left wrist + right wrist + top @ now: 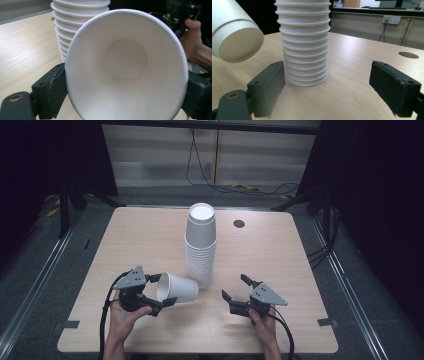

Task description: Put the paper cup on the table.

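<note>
Left claw (156,292) clamped on a white paper cup (178,288) lying sideways near table's (130,235) front edge, beside cup stack (201,245); right claw (236,288) wide open, empty.

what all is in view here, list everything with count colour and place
single paper cup: one, white, on its side, held at the rim in the left gripper
cup stack: one tall stack, white, table centre
table: one, light wood
round hole: one, dark, far right part of table
cables: several, black and yellow, floor behind table
left gripper: black fingers shut on single paper cup
right gripper: black fingers open, near the stack's base
hands: two, at near edge
</note>
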`<act>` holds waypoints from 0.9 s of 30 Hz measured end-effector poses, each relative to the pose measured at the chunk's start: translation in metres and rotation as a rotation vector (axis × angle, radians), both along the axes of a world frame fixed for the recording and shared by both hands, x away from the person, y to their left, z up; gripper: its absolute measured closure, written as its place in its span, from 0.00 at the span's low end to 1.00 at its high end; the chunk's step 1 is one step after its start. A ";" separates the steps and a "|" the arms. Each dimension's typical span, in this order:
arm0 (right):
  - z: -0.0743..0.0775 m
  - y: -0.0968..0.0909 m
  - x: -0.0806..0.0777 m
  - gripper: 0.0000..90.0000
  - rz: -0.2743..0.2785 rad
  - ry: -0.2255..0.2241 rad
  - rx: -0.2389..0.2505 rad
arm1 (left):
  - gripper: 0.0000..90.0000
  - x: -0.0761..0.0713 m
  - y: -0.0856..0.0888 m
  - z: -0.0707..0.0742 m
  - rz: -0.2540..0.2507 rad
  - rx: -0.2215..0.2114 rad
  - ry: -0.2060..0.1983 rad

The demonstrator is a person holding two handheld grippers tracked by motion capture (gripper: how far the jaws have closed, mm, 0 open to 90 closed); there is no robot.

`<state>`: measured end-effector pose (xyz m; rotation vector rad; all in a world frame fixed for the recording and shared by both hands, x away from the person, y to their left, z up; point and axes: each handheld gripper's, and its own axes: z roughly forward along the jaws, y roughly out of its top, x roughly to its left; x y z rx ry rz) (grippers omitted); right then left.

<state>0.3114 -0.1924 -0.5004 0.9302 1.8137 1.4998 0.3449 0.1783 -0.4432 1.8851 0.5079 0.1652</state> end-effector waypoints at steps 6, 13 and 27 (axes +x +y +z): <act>-0.001 -0.004 -0.002 0.14 -0.044 -0.023 0.009 | 0.12 0.005 0.011 0.004 0.044 0.007 0.016; -0.002 -0.006 -0.005 0.14 -0.079 -0.043 0.046 | 0.12 0.011 0.023 0.005 0.110 0.024 0.031; -0.003 -0.007 -0.008 0.15 -0.113 -0.074 0.057 | 0.11 0.026 0.019 0.009 0.190 0.171 0.075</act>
